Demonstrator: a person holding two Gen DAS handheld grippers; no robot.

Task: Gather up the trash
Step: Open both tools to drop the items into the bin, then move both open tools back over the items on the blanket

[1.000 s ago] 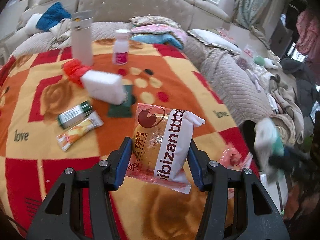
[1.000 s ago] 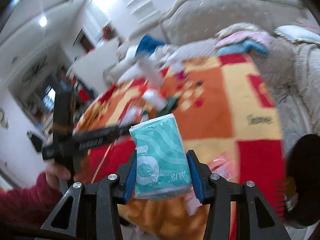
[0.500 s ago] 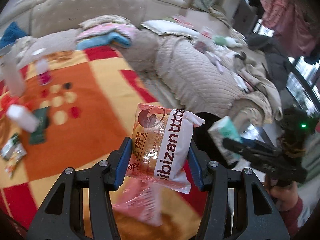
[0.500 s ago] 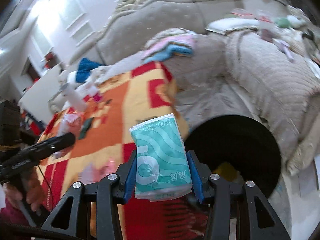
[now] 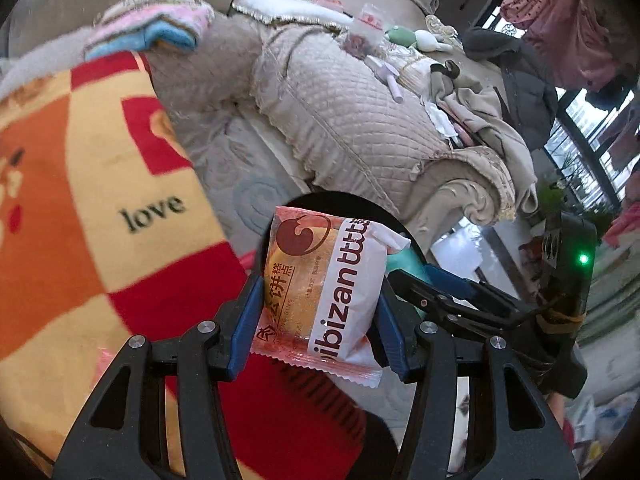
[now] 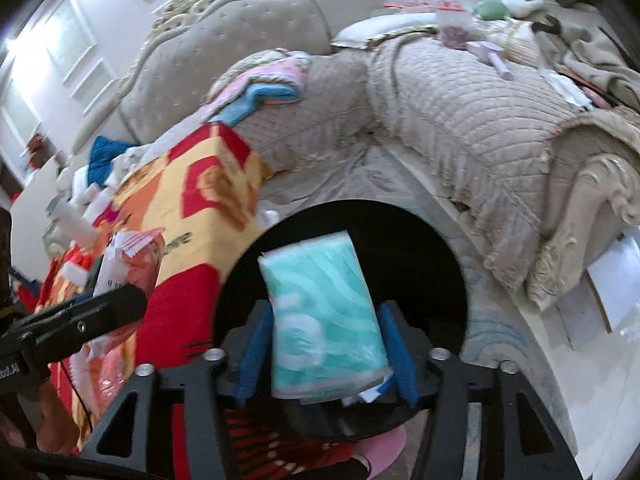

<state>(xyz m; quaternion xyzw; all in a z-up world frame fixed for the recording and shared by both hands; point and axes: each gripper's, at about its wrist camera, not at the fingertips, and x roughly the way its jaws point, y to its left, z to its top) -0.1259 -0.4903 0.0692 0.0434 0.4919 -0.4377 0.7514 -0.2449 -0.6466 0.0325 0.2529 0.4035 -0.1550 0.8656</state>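
Observation:
My left gripper (image 5: 318, 300) is shut on an orange and white snack packet (image 5: 320, 276), held upright over the round black bin (image 5: 320, 200) on the floor. In the right wrist view my right gripper (image 6: 324, 320) is above the same bin (image 6: 424, 248). Its jaws are opening, and the teal tissue pack (image 6: 324, 312) stands between the blue pads with a small gap on each side. The left wrist view shows the right gripper (image 5: 440, 284) and a corner of the tissue pack (image 5: 406, 264) just right of the packet. The left gripper (image 6: 116, 300) with the packet (image 6: 132, 264) shows at the left.
A red, orange and yellow blanket (image 5: 100, 200) with the word "love" covers the surface left of the bin. A quilted beige sofa (image 5: 360, 112) curves behind it, piled with clothes (image 5: 480, 108) and folded towels (image 5: 160, 28). Pale carpet (image 6: 500, 340) surrounds the bin.
Both grippers have swung off the blanket to the black bin and tipped downward. The right jaws have widened, so the tissue pack now sits loose. The left grip on the snack packet is unchanged.

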